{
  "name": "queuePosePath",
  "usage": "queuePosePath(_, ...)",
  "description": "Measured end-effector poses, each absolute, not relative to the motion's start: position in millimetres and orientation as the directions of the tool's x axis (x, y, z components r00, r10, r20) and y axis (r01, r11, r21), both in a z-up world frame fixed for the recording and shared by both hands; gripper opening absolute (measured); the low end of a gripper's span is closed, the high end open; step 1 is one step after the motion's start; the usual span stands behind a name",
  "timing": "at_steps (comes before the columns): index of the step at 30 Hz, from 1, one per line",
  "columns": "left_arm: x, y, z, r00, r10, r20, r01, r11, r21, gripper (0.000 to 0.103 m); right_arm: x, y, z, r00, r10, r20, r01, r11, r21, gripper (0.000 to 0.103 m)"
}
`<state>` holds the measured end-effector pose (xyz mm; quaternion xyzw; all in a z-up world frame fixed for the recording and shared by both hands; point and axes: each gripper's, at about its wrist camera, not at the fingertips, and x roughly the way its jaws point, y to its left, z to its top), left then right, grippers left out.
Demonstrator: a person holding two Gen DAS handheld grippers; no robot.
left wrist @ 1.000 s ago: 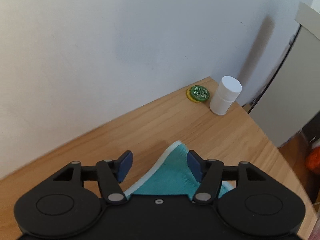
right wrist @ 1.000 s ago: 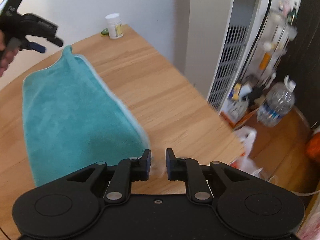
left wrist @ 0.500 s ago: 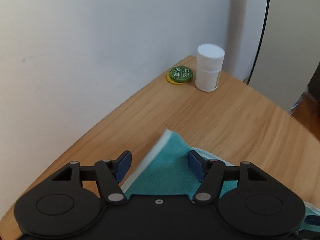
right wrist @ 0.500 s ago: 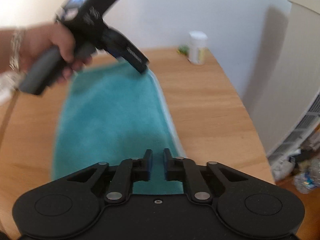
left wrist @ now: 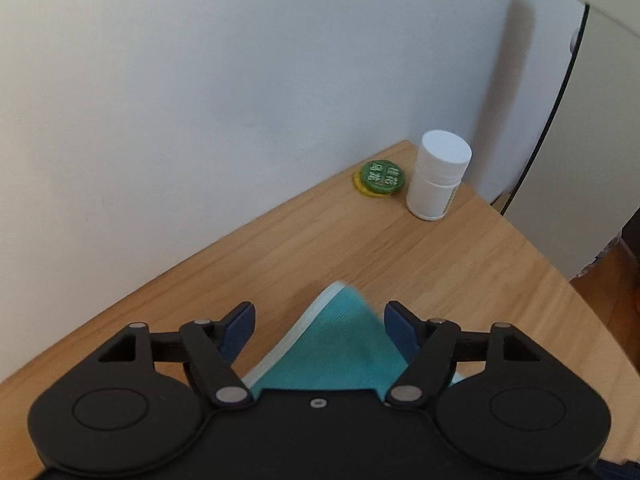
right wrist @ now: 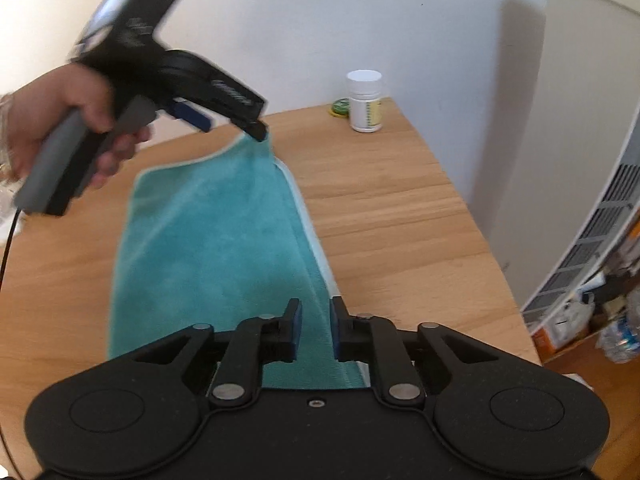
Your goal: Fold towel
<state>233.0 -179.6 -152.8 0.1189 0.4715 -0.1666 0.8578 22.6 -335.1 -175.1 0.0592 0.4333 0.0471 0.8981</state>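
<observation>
A teal towel (right wrist: 208, 248) with a pale hem lies lengthwise on the wooden table (right wrist: 392, 200). My right gripper (right wrist: 316, 328) is shut on its near right edge, which rises up between the fingers. At the far end a hand (right wrist: 60, 112) holds my left gripper (right wrist: 234, 128) at the towel's far right corner, which is lifted off the table. In the left wrist view that corner of the towel (left wrist: 340, 352) sits between the wide-apart blue fingers of the left gripper (left wrist: 320, 326), which is open.
A white bottle (right wrist: 365, 100) and a green lid (right wrist: 341, 107) stand at the table's far corner by the wall, also seen as bottle (left wrist: 438, 176) and lid (left wrist: 382, 178). A white grilled unit (right wrist: 592, 240) and floor clutter (right wrist: 600, 312) lie right of the table.
The right gripper has swung from facing the table's right edge to looking along the towel toward the wall, still shut on it. The left gripper stays open around the far corner.
</observation>
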Motion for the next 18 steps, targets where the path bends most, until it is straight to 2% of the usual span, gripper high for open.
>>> queuePosePath(7, 187, -157, -177, 0.442, -0.058, -0.895, 0.379, 0.917, 0.128, 0.085, 27, -329, -194, 0.568, 0.165, -0.806, -0.134, 0.985, 0.107, 0.019)
queuePosePath(10, 175, -147, -189, 0.461, -0.041, -0.887, 0.358, 0.922, 0.144, 0.085, 27, -328, -198, 0.565, 0.169, -0.808, -0.168, 0.982, 0.089, 0.019)
queuePosePath(11, 171, -146, -193, 0.478, -0.043, -0.877, 0.356, 0.922, 0.149, 0.089, 28, -329, -198, 0.562, 0.172, -0.809, -0.17, 0.981, 0.091, 0.019)
queuePosePath(12, 170, -145, -196, 0.494, -0.04, -0.869, 0.346, 0.925, 0.155, 0.099, 29, -331, -198, 0.559, 0.178, -0.81, -0.17, 0.981, 0.098, 0.019)
queuePosePath(13, 172, -140, -198, 0.49, -0.039, -0.871, 0.318, 0.938, 0.137, 0.103, 30, -331, -198, 0.556, 0.181, -0.811, -0.171, 0.98, 0.101, 0.019)
queuePosePath(16, 178, -127, -200, 0.438, -0.051, -0.898, 0.235, 0.97, 0.06, 0.102, 30, -331, -192, 0.56, 0.164, -0.812, -0.154, 0.984, 0.092, 0.02)
queuePosePath(18, 174, -124, -193, 0.429, -0.052, -0.902, 0.242, 0.968, 0.059, 0.102, 28, -333, -182, 0.581, 0.142, -0.801, -0.118, 0.989, 0.09, 0.021)
